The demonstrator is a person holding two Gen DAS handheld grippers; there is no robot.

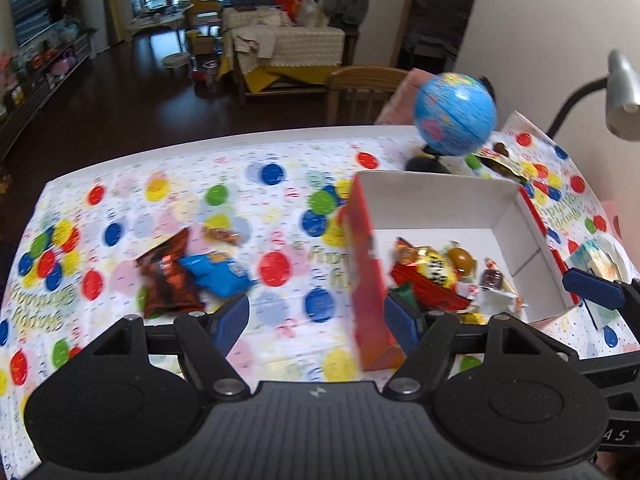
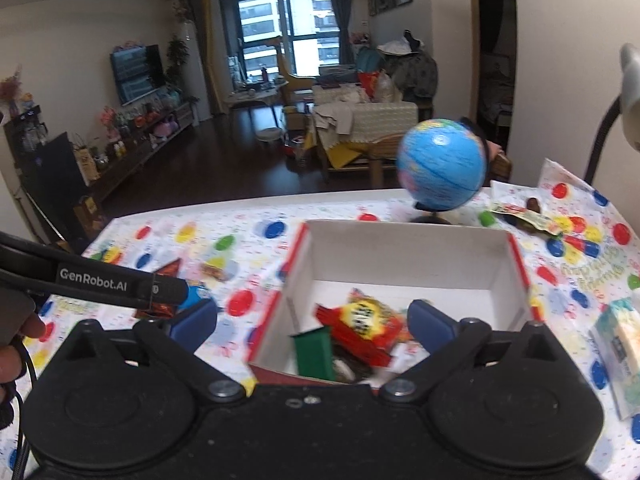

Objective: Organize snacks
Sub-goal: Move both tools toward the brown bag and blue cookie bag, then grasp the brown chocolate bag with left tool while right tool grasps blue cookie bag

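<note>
- A globe [image 2: 442, 164] stands behind the box [image 2: 400, 256], near a lamp [image 1: 622, 96] at the table's right edge.
- A tissue pack [image 2: 620, 344] lies right of the box.
- Box, open-topped, red outside: holds a red-yellow packet [image 2: 366, 320], a green packet [image 2: 314, 354] and other small sweets.
- Loose on the dotted tablecloth [image 1: 280, 208], left of the box: a brown packet [image 1: 166, 276] touching a blue packet [image 1: 218, 274].
- Left gripper [image 1: 316, 316]: jaws apart, holding nothing.
- Right gripper [image 2: 314, 320]: jaws wide, empty, above the box.

Left claw [image 1: 320, 316] open, right claw [image 2: 314, 326] open
</note>
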